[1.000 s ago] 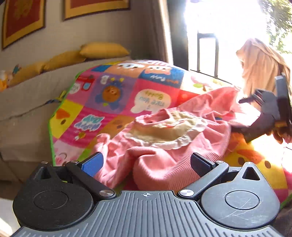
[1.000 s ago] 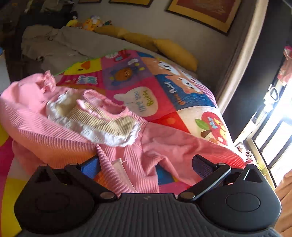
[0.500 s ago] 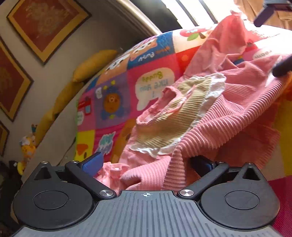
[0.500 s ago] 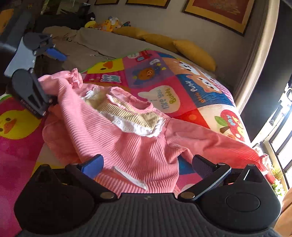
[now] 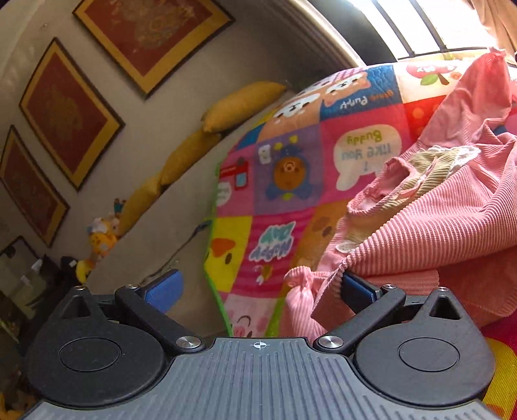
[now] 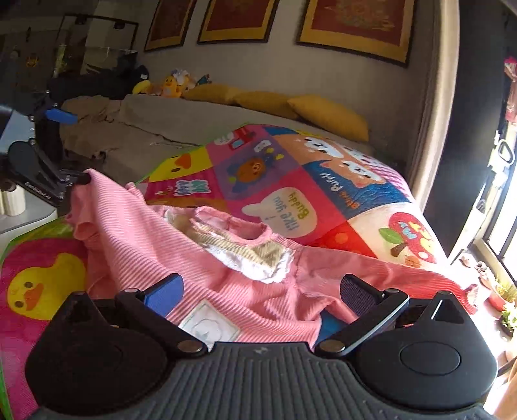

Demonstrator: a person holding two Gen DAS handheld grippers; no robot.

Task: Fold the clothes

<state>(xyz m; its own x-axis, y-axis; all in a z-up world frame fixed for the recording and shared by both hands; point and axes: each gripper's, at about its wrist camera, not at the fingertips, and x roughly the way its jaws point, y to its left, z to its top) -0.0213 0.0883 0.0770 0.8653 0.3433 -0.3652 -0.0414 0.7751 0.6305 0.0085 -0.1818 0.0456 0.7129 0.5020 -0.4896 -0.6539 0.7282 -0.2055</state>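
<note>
A pink ribbed child's top (image 6: pixel 135 232) with a beige and white frilled collar (image 6: pixel 258 255) lies rumpled on the patchwork play mat (image 6: pixel 323 194). My right gripper (image 6: pixel 260 290) is open over its near hem, with the white label (image 6: pixel 206 326) lying between the fingers. My left gripper (image 5: pixel 260 287) is open too. The pink top (image 5: pixel 436 226) drapes over its right finger (image 5: pixel 358 289), and nothing is clamped. In the right wrist view the left gripper (image 6: pixel 79 148) stands at the mat's left edge, one finger touching the stretched corner of the top.
The mat covers a bed with a beige sheet (image 6: pixel 181 126). Yellow pillows (image 6: pixel 326 114) and plush toys (image 6: pixel 171 85) line the wall under framed pictures (image 6: pixel 355 26). A bright window (image 6: pixel 497 226) is on the right, and a white surface (image 6: pixel 19 219) on the left.
The left gripper has swung out to the mat's left edge, pulling the top's corner taut on one finger. The right gripper has moved closer over the hem, bringing the label between its fingers.
</note>
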